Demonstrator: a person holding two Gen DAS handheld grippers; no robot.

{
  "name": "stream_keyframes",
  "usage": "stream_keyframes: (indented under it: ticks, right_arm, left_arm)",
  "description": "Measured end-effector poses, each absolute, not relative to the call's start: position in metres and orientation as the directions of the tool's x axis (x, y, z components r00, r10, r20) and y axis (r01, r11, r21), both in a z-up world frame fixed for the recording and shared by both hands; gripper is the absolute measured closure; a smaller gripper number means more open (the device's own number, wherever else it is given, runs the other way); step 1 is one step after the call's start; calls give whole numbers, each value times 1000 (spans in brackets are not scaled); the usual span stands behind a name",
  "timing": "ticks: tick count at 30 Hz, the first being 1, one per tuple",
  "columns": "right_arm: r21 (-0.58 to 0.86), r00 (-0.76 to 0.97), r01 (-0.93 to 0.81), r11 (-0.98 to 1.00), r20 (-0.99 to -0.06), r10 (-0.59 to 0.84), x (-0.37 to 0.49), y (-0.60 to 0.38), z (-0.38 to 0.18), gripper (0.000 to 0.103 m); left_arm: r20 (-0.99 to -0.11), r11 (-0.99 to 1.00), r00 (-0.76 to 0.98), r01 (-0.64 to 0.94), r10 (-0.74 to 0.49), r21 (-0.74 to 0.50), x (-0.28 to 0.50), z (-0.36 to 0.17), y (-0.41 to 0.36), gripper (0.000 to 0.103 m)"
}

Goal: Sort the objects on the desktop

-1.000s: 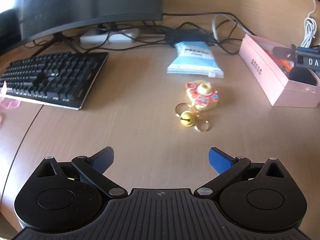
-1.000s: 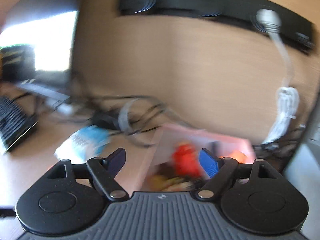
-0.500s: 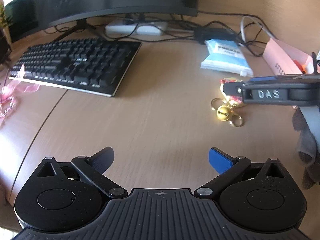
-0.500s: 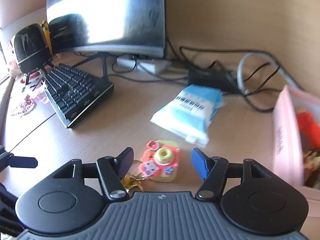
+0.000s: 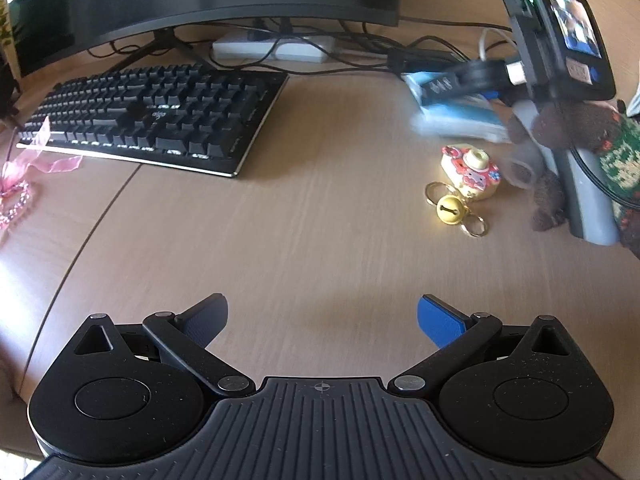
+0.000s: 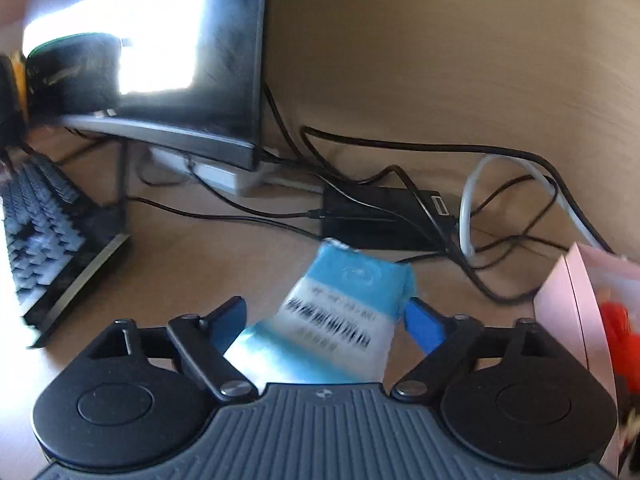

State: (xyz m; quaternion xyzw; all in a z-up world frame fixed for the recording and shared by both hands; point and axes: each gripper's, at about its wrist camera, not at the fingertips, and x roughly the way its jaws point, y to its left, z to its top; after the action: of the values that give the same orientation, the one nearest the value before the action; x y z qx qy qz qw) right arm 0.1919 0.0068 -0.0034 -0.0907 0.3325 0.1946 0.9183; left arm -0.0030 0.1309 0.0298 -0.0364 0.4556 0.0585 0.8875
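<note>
Tissue pack [image 6: 340,320], blue and white, lies on the desk [image 5: 280,240] between the fingers of the right gripper [image 6: 326,320], its long axis running along them toward the cables. The jaws stand half open around it; blur hides any contact. Left gripper [image 5: 322,320] is wide, empty and farther off. Only its view shows the camera keychain [image 5: 470,172] beside the pack.

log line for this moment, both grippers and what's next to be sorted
left gripper: open, nothing between fingers | right gripper: open, straddling blue tissue pack, no grip visible | camera keychain: loose on desk | pink box: open, right of pack
</note>
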Motion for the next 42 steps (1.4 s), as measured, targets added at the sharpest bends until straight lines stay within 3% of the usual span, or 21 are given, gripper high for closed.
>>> stream_keyframes:
  ticks: [1,7,15,18,20,26,30,35,36,38,40,42]
  right_arm:
    - [-56,692,-419,907,-666,279,197,8,-7,46]
    - [-152,700,-422,894,-681,215,157,-33,-7,47]
    - [-72,596,-581,811,-716,364,60,-79,-4,47]
    - [-48,543,-639,767,-735,406,38,-92,-3,42]
    - [-91,556,-641,762,-739,380,23,-100,-4,31]
    - [-68,591,-536,841,-742,316,-4,-148,-7,16]
    - [-4,596,-479,878,-735,322,-20,-178,-9,11]
    - [35,611,-427,904,-725,317,-35,-203,-11,9]
    - [54,612,-425,903,-719,331,-38,-206,-10,8]
    - [77,617,-432,899,-702,357,-45,-211,-8,4]
    - [82,626,-440,894,-686,371,-50,-212,-5,3]
    - [82,628,-442,893,-683,373,-51,-213,-5,3]
  left_arm:
    - [-812,990,579,-142,66,-20,-2,30,133,0]
    - [-806,989,590,-144,48,-46,8,28,130,0]
    - [-810,996,584,-86,48,-3,6,26,102,0]
    - [-812,999,583,-50,31,3,2,25,86,0]
    - [-812,1000,584,-31,16,-3,1,24,75,0]
    - [-801,999,597,-2,-41,-52,10,23,44,0]
    - [-765,998,640,40,-70,-58,15,16,23,0]
    - [-750,999,661,35,-2,28,19,7,5,0]
    - [-750,999,662,35,0,31,19,7,4,2]
    - [-742,998,670,43,0,39,17,8,3,16]
    - [-737,998,675,44,6,49,17,12,2,38]
    - [-737,997,676,41,21,66,17,14,3,40]
